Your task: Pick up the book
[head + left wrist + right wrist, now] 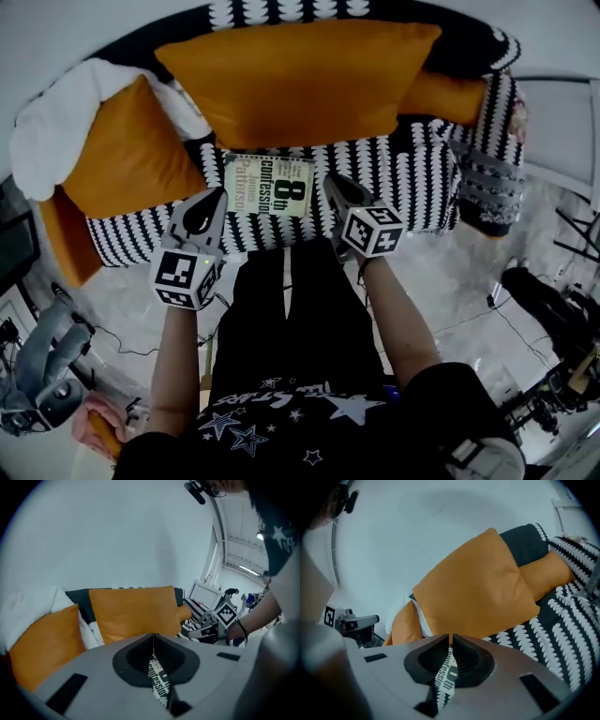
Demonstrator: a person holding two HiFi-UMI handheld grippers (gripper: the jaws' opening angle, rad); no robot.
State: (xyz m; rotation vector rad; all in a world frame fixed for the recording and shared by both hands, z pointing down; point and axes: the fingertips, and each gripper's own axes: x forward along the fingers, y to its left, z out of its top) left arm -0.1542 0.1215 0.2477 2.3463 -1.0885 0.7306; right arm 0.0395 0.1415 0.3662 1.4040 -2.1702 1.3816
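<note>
Left gripper (pixel 217 197) and right gripper (pixel 334 182): jaws were held closed, nothing gripped, one just beside each end of book (pixel 270 185). Book was laid flat on patterned sofa (pixel 422 178), before orange cushion (pixel 300 80).

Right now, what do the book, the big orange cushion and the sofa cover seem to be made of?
Book: paper, probably a paperback; its printed cover looks smooth. Orange cushion: matte woven fabric, puffed and softly creased. Sofa cover: matte textile, maybe knitted; its black-and-white pattern drapes over the seat edge.
</note>
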